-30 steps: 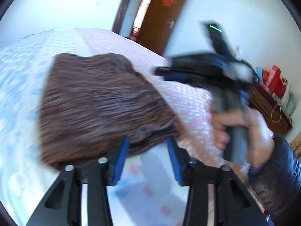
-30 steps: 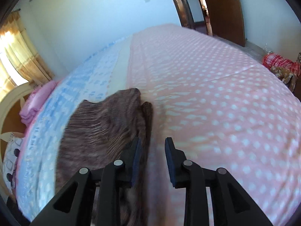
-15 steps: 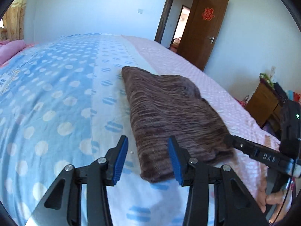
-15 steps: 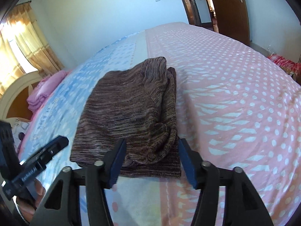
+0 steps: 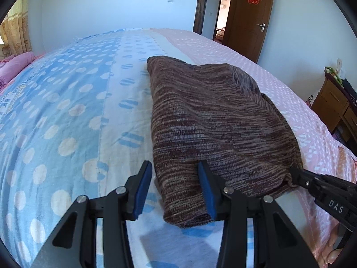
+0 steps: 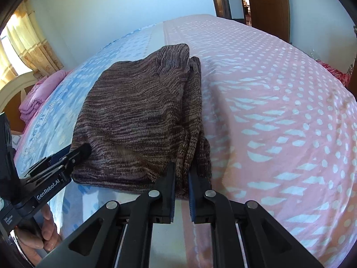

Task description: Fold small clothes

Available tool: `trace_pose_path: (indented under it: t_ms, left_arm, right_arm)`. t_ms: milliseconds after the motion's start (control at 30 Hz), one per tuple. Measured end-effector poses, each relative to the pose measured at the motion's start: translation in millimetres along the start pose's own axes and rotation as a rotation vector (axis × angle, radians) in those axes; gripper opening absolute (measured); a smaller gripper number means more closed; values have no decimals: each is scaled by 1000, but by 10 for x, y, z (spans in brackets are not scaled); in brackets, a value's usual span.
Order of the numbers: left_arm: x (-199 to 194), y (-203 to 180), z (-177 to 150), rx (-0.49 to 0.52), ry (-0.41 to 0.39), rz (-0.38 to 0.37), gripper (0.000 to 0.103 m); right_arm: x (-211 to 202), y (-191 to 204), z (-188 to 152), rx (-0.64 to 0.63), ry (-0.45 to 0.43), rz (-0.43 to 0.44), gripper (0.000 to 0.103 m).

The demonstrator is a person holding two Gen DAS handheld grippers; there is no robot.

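A brown knitted garment (image 5: 212, 116) (image 6: 138, 116) lies folded on the bed (image 5: 67, 111), across the seam between the blue and pink covers. My left gripper (image 5: 174, 164) stands open astride its near left corner; the left pad is clear of the cloth. In the right wrist view that left gripper (image 6: 82, 151) shows at the garment's near left edge. My right gripper (image 6: 181, 169) has its jaws closing, with the folded near right edge pinched between the pads. Its tip (image 5: 294, 174) also shows in the left wrist view, at that corner.
Folded pink bedding (image 6: 38, 98) lies by the headboard at far left. A brown door (image 5: 252, 17) stands open beyond the bed. A wooden cabinet (image 5: 334, 102) sits beside the bed's pink side. A hand (image 6: 44, 230) holds the left gripper's handle.
The garment, held up a second ago, now lies flat on the bed. The right jaws widened, then closed on its near right edge. The left gripper sank to the near left corner.
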State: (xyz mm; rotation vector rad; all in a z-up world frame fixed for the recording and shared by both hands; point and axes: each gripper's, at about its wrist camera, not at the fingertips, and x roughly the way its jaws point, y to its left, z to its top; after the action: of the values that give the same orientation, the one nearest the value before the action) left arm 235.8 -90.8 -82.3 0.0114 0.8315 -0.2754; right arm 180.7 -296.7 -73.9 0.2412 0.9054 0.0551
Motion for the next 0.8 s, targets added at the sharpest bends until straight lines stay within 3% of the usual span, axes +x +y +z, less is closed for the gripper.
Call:
trace_pose_path:
  t_ms: [200,400,500,567,600,633,800]
  left_arm:
    - [-2,22,-14,3,2,3,49]
    - [-91,173,27,-20,11,-46,50]
    - [-120,242,109,-35,-14,-38,50]
    - [-121,263,170,-40,-31,-39,50]
    - [-120,268,192,-43,-36,-38,50]
    - [-113,279,214,-50,-40,-38,50]
    - [-31,318,271,-93,-33,-66,50]
  right_arm:
    - [-31,-88,-49,23,21,41,9]
    - [-132,-38,15,-51,60,49,10]
    - [-331,-43,122,-62,-33,25,12]
    - [-418,-32,213,-60,-91,27,20]
    - [-429,-30,267,-53,-110,38,35]
    - [-420,-28,312,-47,-121,43,43]
    - [-206,65,469,-63,-132,38,43]
